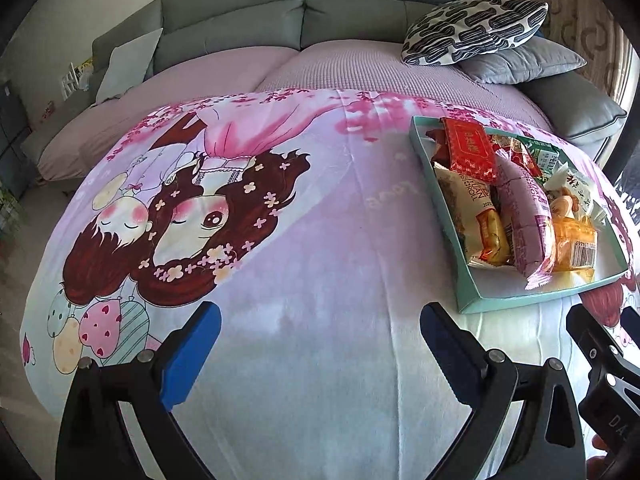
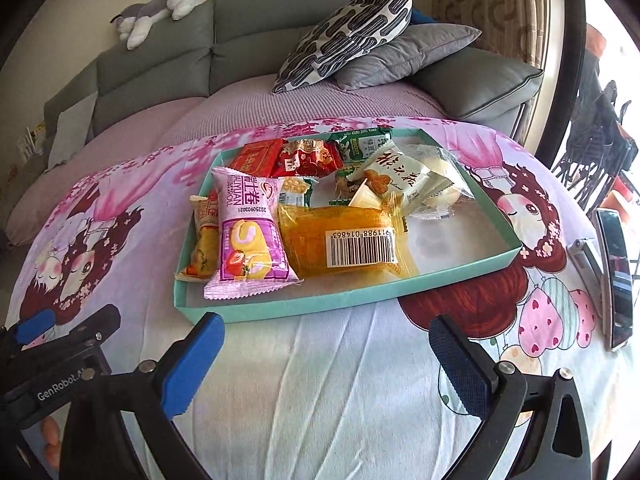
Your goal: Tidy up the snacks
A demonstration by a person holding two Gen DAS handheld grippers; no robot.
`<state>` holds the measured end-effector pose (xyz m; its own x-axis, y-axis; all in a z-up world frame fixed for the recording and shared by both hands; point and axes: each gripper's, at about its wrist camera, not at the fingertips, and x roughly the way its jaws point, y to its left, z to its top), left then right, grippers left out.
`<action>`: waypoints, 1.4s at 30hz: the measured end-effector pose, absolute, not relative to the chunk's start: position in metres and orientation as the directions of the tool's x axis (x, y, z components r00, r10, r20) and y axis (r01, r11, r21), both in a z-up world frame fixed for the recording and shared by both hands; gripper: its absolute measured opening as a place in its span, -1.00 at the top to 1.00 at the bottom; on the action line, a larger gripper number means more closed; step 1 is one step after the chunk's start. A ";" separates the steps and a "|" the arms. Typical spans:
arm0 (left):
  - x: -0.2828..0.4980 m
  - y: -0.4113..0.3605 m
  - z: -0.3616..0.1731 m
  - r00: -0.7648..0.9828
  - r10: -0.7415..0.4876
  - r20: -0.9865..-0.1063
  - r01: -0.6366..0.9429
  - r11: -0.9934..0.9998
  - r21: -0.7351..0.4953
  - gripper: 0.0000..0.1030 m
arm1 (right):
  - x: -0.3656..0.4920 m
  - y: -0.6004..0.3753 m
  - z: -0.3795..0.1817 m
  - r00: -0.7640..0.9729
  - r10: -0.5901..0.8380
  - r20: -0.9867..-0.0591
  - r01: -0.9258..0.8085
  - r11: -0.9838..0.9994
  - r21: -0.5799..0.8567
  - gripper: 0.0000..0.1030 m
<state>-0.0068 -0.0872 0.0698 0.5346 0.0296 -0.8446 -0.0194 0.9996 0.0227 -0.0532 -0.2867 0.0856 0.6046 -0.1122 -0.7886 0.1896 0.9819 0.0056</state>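
A shallow teal tray sits on a cartoon-print cloth and holds several wrapped snacks: a pink roll-cake pack, an orange clear pack with a barcode, a red pack, a green biscuit pack and a white pack. In the left wrist view the tray lies to the right. My left gripper is open and empty over bare cloth, left of the tray. My right gripper is open and empty, just in front of the tray's near edge.
A grey sofa with a lilac cover runs behind the table, with patterned and grey cushions and a plush toy. A phone lies at the cloth's right edge. A window with a curtain is at the right.
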 end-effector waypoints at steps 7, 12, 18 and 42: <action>0.000 -0.080 0.062 0.532 0.040 -0.846 -0.022 0.999 0.034 -0.94 | -0.047 -0.286 0.079 0.599 -0.102 -0.794 0.184 0.983 0.012 -1.00; 0.002 -0.076 0.058 0.522 0.028 -0.852 -0.025 1.000 0.017 -0.94 | -0.045 -0.286 0.072 0.587 -0.090 -0.805 0.183 0.983 0.023 -1.00; 0.005 -0.077 0.051 0.509 0.009 -0.861 -0.012 1.000 0.003 -0.94 | -0.043 -0.287 0.067 0.572 -0.088 -0.815 0.182 0.983 0.022 -1.00; 0.005 -0.076 0.048 0.513 -0.014 -0.858 -0.001 1.000 -0.017 -0.94 | -0.043 -0.292 0.059 0.543 -0.089 -0.835 0.191 0.981 0.020 -1.00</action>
<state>0.0047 -0.0762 0.0483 0.5130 -0.0136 -0.8583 -0.0012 0.9999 -0.0166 -0.0433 -0.2922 0.0588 0.5434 -0.0891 -0.8347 0.1915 0.9813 0.0199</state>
